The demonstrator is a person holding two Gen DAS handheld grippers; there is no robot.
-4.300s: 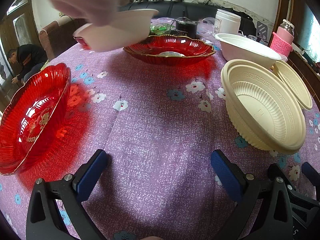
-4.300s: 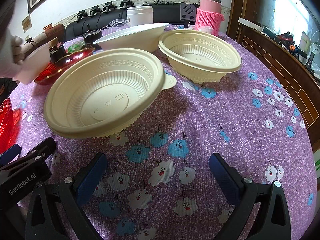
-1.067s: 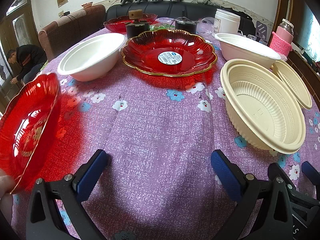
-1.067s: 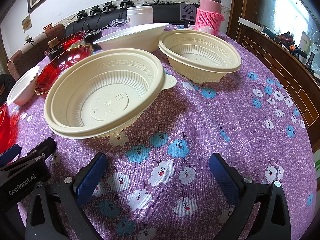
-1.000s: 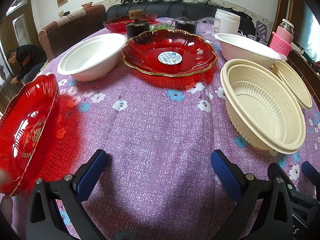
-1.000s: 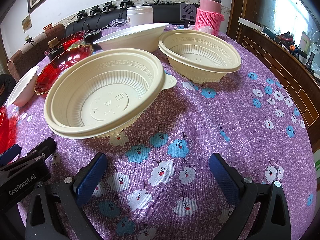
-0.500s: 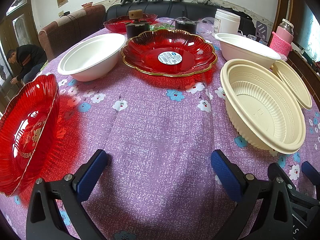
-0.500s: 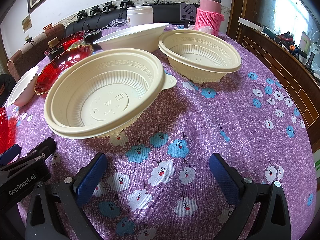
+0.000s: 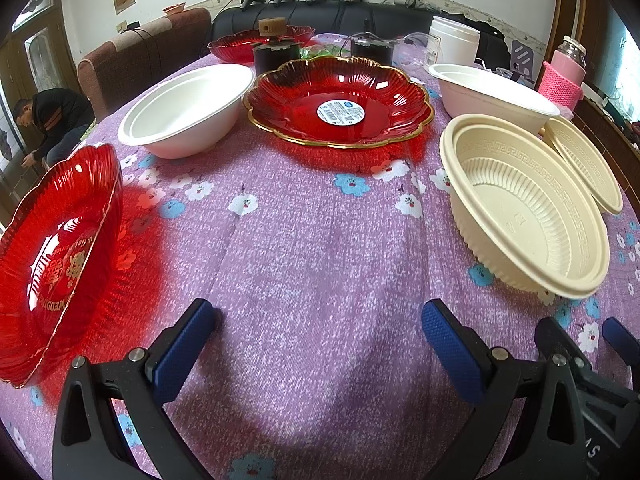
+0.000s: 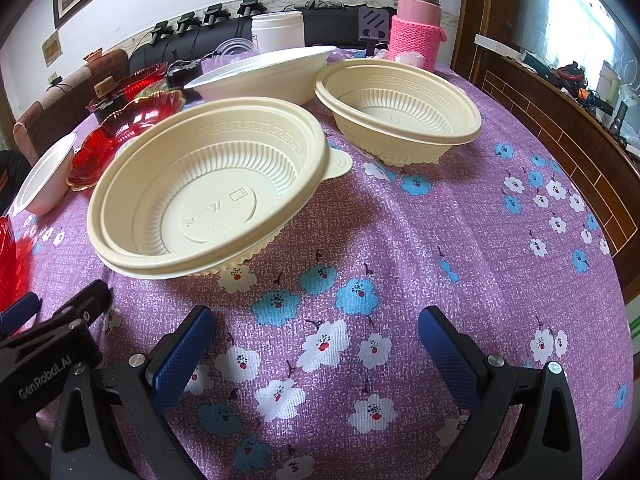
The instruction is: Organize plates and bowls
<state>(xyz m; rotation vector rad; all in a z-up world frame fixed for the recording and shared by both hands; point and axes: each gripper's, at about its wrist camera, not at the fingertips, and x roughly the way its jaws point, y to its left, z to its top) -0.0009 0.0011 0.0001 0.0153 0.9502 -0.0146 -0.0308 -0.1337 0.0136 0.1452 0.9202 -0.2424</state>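
Observation:
My left gripper [image 9: 320, 324] is open and empty above the purple flowered tablecloth [image 9: 320, 248]. A red plate [image 9: 60, 256] lies at its left. A white bowl [image 9: 188, 108] and a red gold-rimmed plate [image 9: 340, 108] stand further back. Two nested cream bowls [image 9: 524, 208] sit at the right, with a second cream bowl [image 9: 584, 160] and a wide white bowl [image 9: 492, 96] behind. My right gripper [image 10: 316, 328] is open and empty, just in front of the nested cream bowls [image 10: 212, 188]. The other cream bowl [image 10: 400, 108] stands behind at the right.
A pink flask [image 10: 416, 28], a white jar [image 10: 276, 32], dark jars [image 9: 276, 54] and another red plate [image 9: 260, 40] stand at the table's back. A sofa [image 9: 144, 64] and a seated person [image 9: 52, 116] are beyond the left edge. A wooden ledge [image 10: 560, 96] runs along the right.
A hand set a white bowl down at the back left and tilted the near red plate, which now lies flat again. The hand is gone. Both grippers have stayed still.

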